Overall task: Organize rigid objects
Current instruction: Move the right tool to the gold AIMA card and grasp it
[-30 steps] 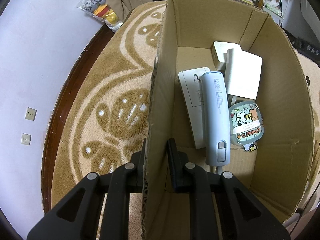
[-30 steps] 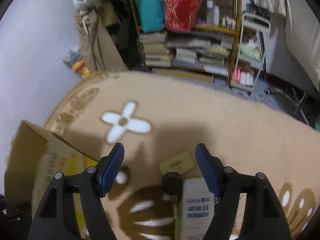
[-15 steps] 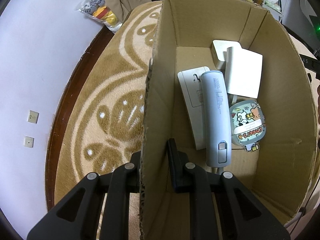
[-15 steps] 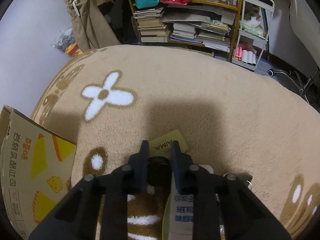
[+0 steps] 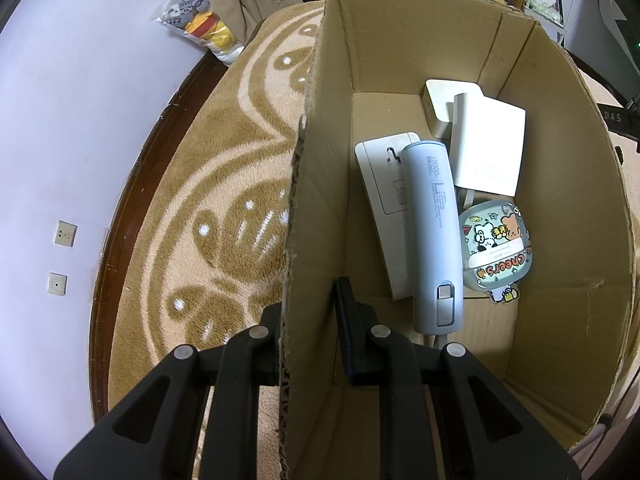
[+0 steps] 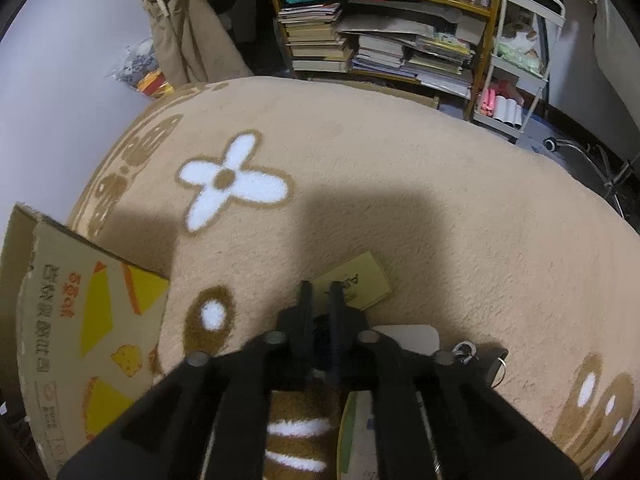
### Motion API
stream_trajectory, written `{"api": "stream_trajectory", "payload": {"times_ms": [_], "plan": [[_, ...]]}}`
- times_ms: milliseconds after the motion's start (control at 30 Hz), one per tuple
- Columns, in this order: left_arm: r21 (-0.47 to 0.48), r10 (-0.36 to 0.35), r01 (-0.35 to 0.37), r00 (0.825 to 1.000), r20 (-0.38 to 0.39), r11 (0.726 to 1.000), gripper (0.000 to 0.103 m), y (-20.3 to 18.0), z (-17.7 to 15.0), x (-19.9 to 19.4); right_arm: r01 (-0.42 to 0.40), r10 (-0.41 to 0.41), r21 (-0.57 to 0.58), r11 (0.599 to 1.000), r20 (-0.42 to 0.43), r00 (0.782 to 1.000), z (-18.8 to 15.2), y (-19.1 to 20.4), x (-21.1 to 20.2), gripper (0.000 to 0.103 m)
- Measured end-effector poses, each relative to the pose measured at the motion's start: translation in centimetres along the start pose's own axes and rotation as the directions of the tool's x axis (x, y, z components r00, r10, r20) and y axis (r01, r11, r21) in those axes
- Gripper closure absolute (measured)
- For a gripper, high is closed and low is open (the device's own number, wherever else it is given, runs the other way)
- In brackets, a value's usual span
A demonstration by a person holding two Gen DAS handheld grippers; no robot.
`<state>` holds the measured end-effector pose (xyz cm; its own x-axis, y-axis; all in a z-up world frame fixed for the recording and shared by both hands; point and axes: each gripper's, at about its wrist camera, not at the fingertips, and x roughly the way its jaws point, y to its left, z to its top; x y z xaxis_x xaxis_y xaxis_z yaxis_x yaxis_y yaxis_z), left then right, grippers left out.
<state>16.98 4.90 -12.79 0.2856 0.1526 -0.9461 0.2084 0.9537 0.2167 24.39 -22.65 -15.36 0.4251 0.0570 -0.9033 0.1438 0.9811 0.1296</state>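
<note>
Left wrist, tool (image 5: pixel 310 312) clamping box wall (image 5: pixel 316 184)

Two matte black two-finger grippers. Left gripper (image 5: pixel 310 312): flat tapered fingers (image 5: pixel 345 312) on angular linkage arms with triangular cut-outs, round silver pivot screws. Right gripper (image 6: pixel 320 300): same black linkage, same silver screws, slim parallel fingers (image 6: pixel 306 304).

The left tongs (image 5: pixel 310 312) sit clamped nearly together, and the right tongs (image 6: pixel 320 304) are pinched almost closed.
</note>
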Motion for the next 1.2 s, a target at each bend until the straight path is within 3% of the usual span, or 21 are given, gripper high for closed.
{"api": "stream_trajectory", "payload": {"times_ms": [133, 200, 267, 467, 667, 800, 1000, 1200], "plan": [[0.001, 0.0, 0.0, 1.0, 0.001, 1.0, 0.086, 0.0, 0.0, 0.0, 0.05, -0.051, -0.046, 0.998, -0.015, 0.999, 0.0, 0.4, -0.1, 0.084], [0.0, -0.001, 0.001, 1.0, 0.001, 1.0, 0.086, 0.0, 0.0, 0.0, 0.063, -0.065, -0.051, 0.997, -0.024, 0.998, 0.0, 0.4, -0.1, 0.064], [0.0, -0.001, 0.001, 1.0, 0.0, 1.0, 0.086, 0.1, 0.0, 0.0, 0.062, -0.063, -0.047, 0.997, -0.035, 0.997, 0.0, 0.2, -0.1, 0.055], [0.0, -0.002, 0.002, 1.0, 0.001, 1.0, 0.086, 0.1, 0.0, 0.0, 0.069, -0.071, -0.039, 0.997, -0.061, 0.996, 0.0, 0.0, 0.8, 0.055], [0.003, 0.001, -0.001, 1.0, 0.001, 1.0, 0.086, 0.1, 0.0, 0.0, 0.031, -0.028, 0.025, 0.999, -0.102, 0.994, 0.1, -0.4, 1.9, 0.053], [0.002, 0.0, 0.0, 1.0, 0.0, 1.0, 0.086, 0.1, 0.0, 0.0, 0.014, -0.007, 0.084, 0.996, -0.079, 0.997, 0.0, -1.0, 2.0, 0.055], [-0.002, -0.002, 0.002, 1.0, 0.001, 1.0, 0.086, 0.2, 0.1, 0.2, 0.062, -0.062, 0.017, 0.998, -0.032, 0.998, -0.6, 0.2, 1.3, 0.06], [-0.002, -0.002, 0.002, 1.0, 0.001, 1.0, 0.086, 0.1, 0.1, 0.2, 0.053, -0.054, 0.019, 0.998, 0.037, 0.998, -1.0, 0.8, -0.3, 0.06]]}}
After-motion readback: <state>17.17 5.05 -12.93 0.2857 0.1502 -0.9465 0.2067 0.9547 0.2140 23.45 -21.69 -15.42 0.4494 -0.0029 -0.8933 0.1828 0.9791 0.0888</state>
